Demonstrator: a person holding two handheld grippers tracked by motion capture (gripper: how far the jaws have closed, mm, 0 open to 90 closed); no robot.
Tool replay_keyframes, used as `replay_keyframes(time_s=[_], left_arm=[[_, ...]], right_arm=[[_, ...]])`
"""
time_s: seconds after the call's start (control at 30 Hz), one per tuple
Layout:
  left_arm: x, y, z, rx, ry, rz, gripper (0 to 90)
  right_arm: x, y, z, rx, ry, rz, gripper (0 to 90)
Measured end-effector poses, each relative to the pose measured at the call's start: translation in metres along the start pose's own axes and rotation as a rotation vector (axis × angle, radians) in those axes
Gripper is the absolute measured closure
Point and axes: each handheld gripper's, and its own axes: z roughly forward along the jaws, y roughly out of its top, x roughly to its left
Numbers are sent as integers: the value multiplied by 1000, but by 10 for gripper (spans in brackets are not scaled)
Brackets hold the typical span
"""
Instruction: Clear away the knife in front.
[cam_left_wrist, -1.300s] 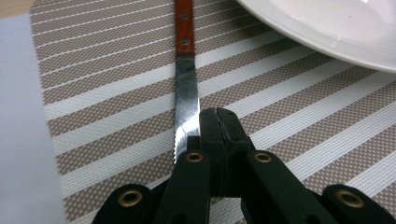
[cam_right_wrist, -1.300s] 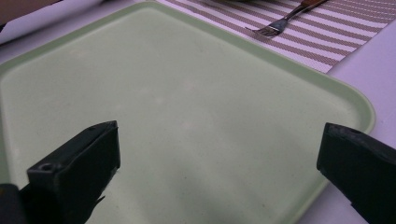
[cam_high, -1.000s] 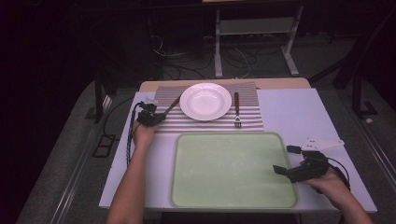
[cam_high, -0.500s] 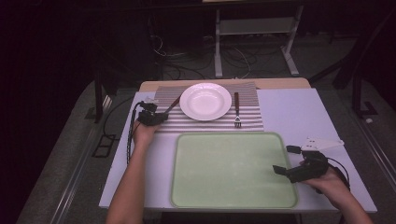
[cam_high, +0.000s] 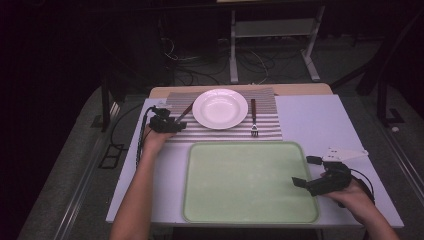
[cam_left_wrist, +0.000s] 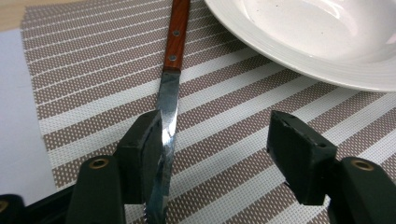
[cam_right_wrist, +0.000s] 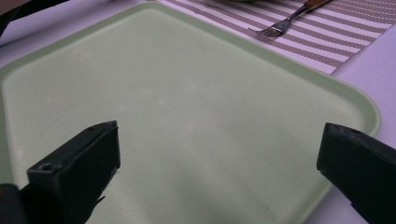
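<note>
A knife with a wooden handle (cam_left_wrist: 176, 32) lies on the striped placemat (cam_left_wrist: 93, 70) just left of the white plate (cam_left_wrist: 317, 42). My left gripper (cam_left_wrist: 215, 140) is open over the knife's blade (cam_left_wrist: 166, 112), which runs along the inner face of its left jaw. In the high view the left gripper (cam_high: 164, 123) sits at the mat's left end beside the knife (cam_high: 183, 113) and plate (cam_high: 220, 108). My right gripper (cam_right_wrist: 219, 149) is wide open and holds nothing, low over the pale green tray (cam_right_wrist: 187, 93); in the high view it (cam_high: 306, 184) is at the tray's right edge.
A fork (cam_high: 253, 117) lies on the placemat right of the plate, tines toward the tray (cam_high: 250, 180). The white table top (cam_high: 320, 120) has bare room at the right. Cables and metal frames stand on the floor beyond the table.
</note>
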Motion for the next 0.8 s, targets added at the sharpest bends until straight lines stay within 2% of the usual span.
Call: replay_keyframes(time_s=[0.4,0.5,0.63,0.8], left_arm=[[7,17,15,35,9,5,374],[9,23,18,48,17,20,380],[10,30,22,40,22,16,407],[12,39,27,43,39,39,464]], right_arm=[[0,0,0,-3,5,0,0],[0,0,0,-7,8,0,0],[1,0,-1,-7,8,0,0],[1,0,-1,-5,12,-2,0]])
